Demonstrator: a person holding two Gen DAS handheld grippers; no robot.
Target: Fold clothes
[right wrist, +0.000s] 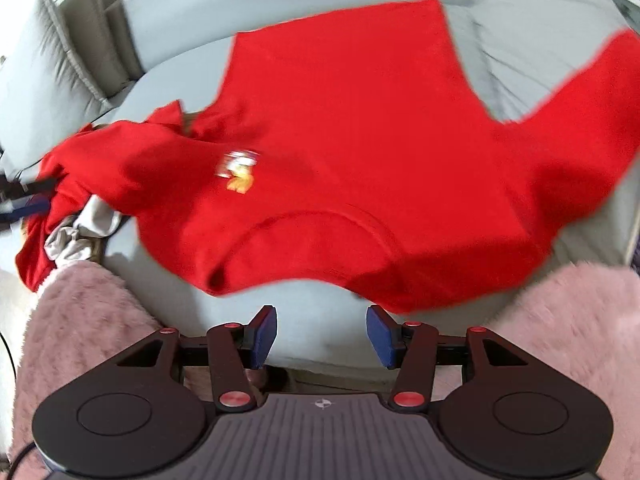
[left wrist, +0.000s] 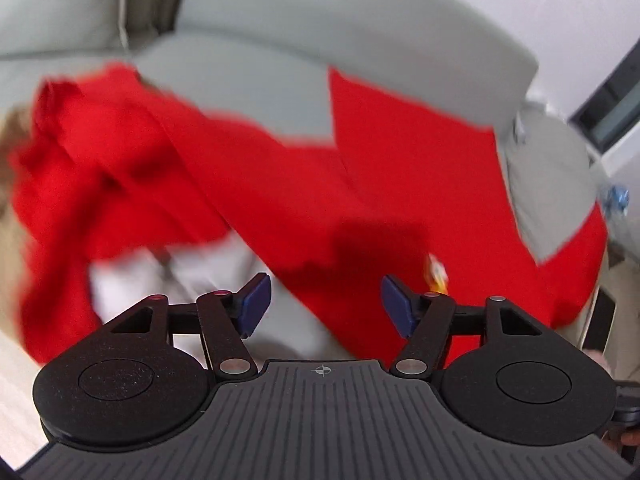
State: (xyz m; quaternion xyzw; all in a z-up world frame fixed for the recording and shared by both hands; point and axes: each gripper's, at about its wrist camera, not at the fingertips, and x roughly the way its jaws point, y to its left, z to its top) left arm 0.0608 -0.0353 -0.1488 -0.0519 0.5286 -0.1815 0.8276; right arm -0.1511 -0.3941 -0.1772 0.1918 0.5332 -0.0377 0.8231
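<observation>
Both tongs, left tongs and right tongs, tilt steeply down, jaws apart and empty, above the red shirt.

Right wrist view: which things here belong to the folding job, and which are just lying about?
Job: red sweatshirt with a small chest print, spread flat on the pale grey sofa seat.
Lying about: crumpled grey-white garment; fringed grey cushions; pink fluffy fabric.

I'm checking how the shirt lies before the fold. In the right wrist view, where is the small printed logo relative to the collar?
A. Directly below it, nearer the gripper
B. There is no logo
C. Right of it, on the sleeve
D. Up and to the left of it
D: the logo sits on the red shirt up and left of the curved collar.
</observation>
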